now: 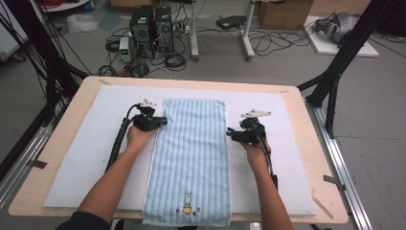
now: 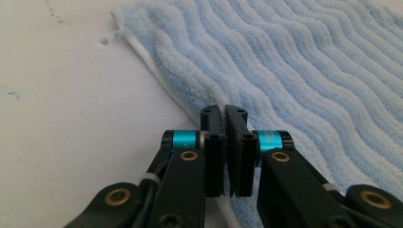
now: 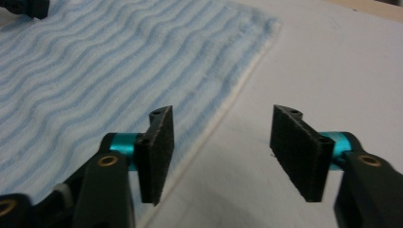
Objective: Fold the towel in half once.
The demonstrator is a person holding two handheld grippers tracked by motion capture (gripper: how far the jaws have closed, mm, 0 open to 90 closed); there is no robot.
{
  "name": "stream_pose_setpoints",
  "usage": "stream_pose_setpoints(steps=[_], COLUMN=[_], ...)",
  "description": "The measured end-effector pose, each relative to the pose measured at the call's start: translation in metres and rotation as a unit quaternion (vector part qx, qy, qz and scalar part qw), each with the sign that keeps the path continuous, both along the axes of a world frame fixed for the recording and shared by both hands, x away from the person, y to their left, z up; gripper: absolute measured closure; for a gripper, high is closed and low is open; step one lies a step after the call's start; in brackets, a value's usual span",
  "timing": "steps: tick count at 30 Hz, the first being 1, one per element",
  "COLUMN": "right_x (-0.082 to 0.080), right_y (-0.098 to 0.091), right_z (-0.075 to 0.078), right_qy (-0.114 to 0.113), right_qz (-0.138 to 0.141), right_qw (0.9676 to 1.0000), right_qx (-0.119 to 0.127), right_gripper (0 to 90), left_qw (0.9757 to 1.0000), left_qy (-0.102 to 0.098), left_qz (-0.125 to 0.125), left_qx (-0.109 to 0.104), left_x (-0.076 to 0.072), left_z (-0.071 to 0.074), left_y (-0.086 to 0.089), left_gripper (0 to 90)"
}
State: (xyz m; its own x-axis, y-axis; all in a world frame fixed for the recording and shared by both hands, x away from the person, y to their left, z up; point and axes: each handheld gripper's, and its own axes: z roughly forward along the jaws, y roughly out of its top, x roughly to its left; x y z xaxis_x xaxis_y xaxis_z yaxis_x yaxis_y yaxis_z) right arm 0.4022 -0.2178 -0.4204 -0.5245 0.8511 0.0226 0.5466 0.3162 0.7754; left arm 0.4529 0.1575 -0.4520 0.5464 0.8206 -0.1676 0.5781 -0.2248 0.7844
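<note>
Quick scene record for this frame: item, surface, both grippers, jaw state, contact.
item: light blue striped towel, laid flat lengthwise, rabbit motif at the near end
surface: white mat on a wooden table
left gripper: at the towel's left long edge, jaws shut; the edge runs in under them, so it looks pinched
right gripper: at the towel's right long edge, jaws apart, one pad over the hem, the other over the mat
contact, right: pads not pressing on the towel
towel near end: hangs over the table edge
</note>
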Motion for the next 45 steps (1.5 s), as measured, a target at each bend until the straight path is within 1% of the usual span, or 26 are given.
stream_pose_setpoints(steps=[1, 2, 6, 8, 9, 10, 11, 13, 15, 16, 18, 19, 20, 21, 22, 24, 25, 27, 29, 31, 33, 36, 37, 41, 43, 45], right_x=[0.006, 0.011, 0.029, 0.033, 0.034, 0.034, 0.035, 0.034, 0.035, 0.035, 0.036, 0.037, 0.038, 0.040, 0.041, 0.040, 0.038, 0.036, 0.033, 0.029, 0.024, 0.015, 0.012, -0.004, -0.012, -0.021], right_y=[0.005, 0.010, 0.027, 0.034, 0.036, 0.036, 0.037, 0.038, 0.040, 0.040, 0.038, 0.036, 0.033, 0.028, 0.025, 0.021, 0.020, 0.019, 0.019, 0.019, 0.018, 0.016, 0.015, 0.013, 0.011, 0.011], right_z=[-0.001, -0.003, -0.012, -0.016, -0.017, -0.017, -0.017, -0.016, -0.015, -0.015, -0.015, -0.014, -0.013, -0.013, -0.012, -0.011, -0.011, -0.009, -0.005, 0.001, 0.006, 0.012, 0.013, 0.017, 0.019, 0.020], right_qy=[0.006, 0.015, 0.048, 0.061, 0.061, 0.066, 0.067, 0.076, 0.077, 0.076, 0.068, 0.061, 0.055, 0.058, 0.062, 0.053, 0.051, 0.046, 0.037, 0.027, 0.018, 0.008, 0.007, -0.005, -0.013, -0.015], right_qz=[0.005, 0.009, -0.005, -0.010, -0.007, -0.007, -0.007, 0.004, 0.009, 0.009, -0.005, -0.013, -0.020, -0.023, -0.024, -0.022, -0.022, -0.015, -0.009, -0.002, 0.006, 0.018, 0.021, 0.033, 0.041, 0.045], right_qw=[1.0000, 0.9998, 0.9984, 0.9967, 0.9967, 0.9968, 0.9967, 0.9964, 0.9962, 0.9962, 0.9966, 0.9968, 0.9972, 0.9977, 0.9977, 0.9983, 0.9983, 0.9986, 0.9990, 0.9993, 0.9994, 0.9992, 0.9990, 0.9983, 0.9979, 0.9977], right_qx=[-0.004, -0.005, -0.030, -0.053, -0.052, -0.045, -0.045, -0.038, -0.041, -0.042, -0.047, -0.050, -0.046, -0.028, -0.010, 0.010, 0.018, 0.020, 0.023, 0.026, 0.030, 0.035, 0.038, 0.048, 0.050, 0.049], right_gripper=[45.5, 46.9, 48.5, 54.5, 60.6, 65.0, 68.4, 81.4, 85.5, 86.0, 86.8, 87.2, 87.2, 87.2, 87.2, 87.2, 87.1, 87.2, 87.2, 87.2, 87.2, 87.2, 87.2, 87.1, 87.0, 87.0], left_qw=[1.0000, 1.0000, 1.0000, 1.0000, 1.0000, 0.9999, 0.9999, 0.9999, 0.9999, 0.9999, 0.9998, 0.9995, 0.9987, 0.9979, 0.9974, 0.9982, 0.9985, 0.9979, 0.9972, 0.9968, 0.9969, 0.9963, 0.9956, 0.9951, 0.9938, 0.9923], left_qy=[0.001, 0.001, 0.003, 0.004, 0.004, 0.006, 0.006, 0.007, 0.008, 0.008, 0.003, -0.003, -0.008, -0.015, -0.020, -0.024, -0.022, -0.021, -0.030, -0.043, -0.048, -0.054, -0.061, -0.061, -0.070, -0.076], left_qz=[-0.003, -0.001, 0.004, 0.004, 0.004, 0.005, 0.004, 0.003, 0.003, 0.005, 0.013, 0.019, 0.026, 0.030, 0.029, 0.017, 0.011, 0.008, 0.003, -0.004, -0.009, -0.022, -0.020, -0.028, -0.029, -0.036], left_qx=[0.001, -0.003, -0.005, -0.007, -0.008, -0.009, -0.011, -0.011, -0.010, -0.011, -0.015, -0.024, -0.043, -0.056, -0.063, -0.052, -0.049, -0.061, -0.068, -0.067, -0.062, -0.063, -0.068, -0.073, -0.082, -0.091], left_x=[0.000, 0.000, 0.000, 0.000, 0.000, 0.000, 0.000, 0.000, 0.000, 0.000, 0.001, 0.002, 0.002, 0.002, 0.001, -0.001, -0.002, -0.003, -0.006, -0.010, -0.014, -0.021, -0.025, -0.042, -0.053, -0.062], left_z=[0.000, 0.000, 0.000, 0.000, 0.000, 0.000, 0.000, 0.000, 0.000, 0.000, 0.002, 0.003, 0.006, 0.009, 0.011, 0.013, 0.013, 0.015, 0.021, 0.029, 0.035, 0.042, 0.043, 0.042, 0.042, 0.042], left_y=[0.001, 0.001, 0.000, 0.001, 0.001, 0.001, 0.001, 0.002, 0.002, 0.001, 0.003, 0.005, 0.007, 0.008, 0.009, 0.008, 0.009, 0.012, 0.014, 0.016, 0.017, 0.020, 0.020, 0.023, 0.025, 0.026], left_gripper=[85.8, 85.8, 85.9, 85.9, 85.9, 85.9, 86.0, 86.3, 86.5, 86.6, 86.9, 87.0, 87.0, 87.0, 87.0, 87.0, 86.9, 86.7, 86.7, 86.6, 86.5, 86.3, 86.3, 86.3, 86.3, 86.3])
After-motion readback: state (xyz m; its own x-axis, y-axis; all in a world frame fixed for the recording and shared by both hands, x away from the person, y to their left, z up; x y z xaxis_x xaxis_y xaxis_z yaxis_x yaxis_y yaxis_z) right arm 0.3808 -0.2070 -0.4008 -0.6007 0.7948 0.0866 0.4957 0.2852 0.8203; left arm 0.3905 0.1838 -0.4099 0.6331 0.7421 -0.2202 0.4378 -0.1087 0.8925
